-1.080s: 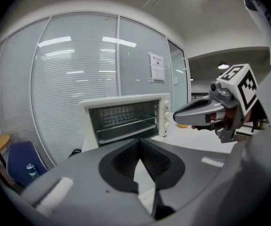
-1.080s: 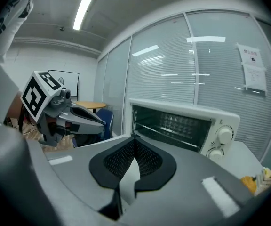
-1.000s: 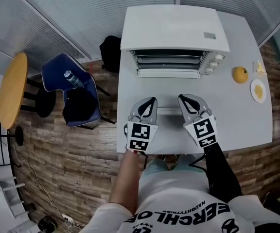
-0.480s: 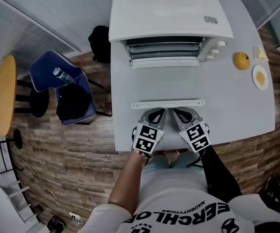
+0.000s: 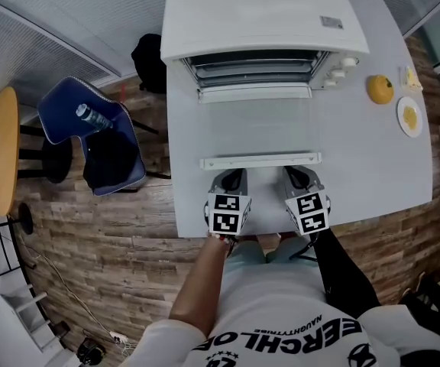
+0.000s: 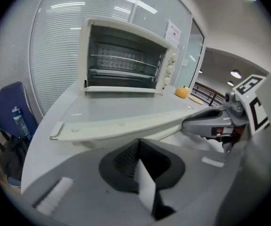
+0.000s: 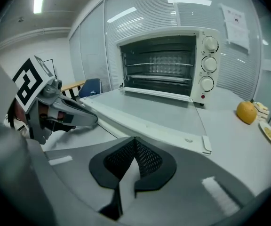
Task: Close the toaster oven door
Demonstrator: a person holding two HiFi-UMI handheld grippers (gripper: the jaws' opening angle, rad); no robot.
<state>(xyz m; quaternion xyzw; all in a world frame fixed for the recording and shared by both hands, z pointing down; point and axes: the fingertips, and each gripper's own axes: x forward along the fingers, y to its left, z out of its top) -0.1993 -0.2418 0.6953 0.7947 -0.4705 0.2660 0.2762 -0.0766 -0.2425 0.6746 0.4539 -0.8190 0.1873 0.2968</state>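
A: Where is the door (image 5: pixel 257 131) found, and what step is judged to be in hand?

B: The door is seen fully dropped, lying flat out from the front of the toaster oven (image 5: pixel 266 21), with its handle (image 5: pixel 260 160) at the edge farthest from the oven. The closing has not been started. The approach is judged to be in hand.

A: How are the tools set?

B: The left gripper (image 5: pixel 233 177) and the right gripper (image 5: pixel 296 176) are placed just beyond the handle, on the side away from the oven. One is toward each end of the handle. On each, the jaws are pressed together and nothing is held between them.

A: What is called for next?

B: It is judged that the tips should be brought under the handle and lifted evenly. The door would then be swung up toward the oven until it is shut.

A: What is changed from a second ago?

B: The grippers had then been reached over the door, nearer the oven. They were since drawn back behind the handle, bunched together, and are now spread apart. The door has been left open throughout.
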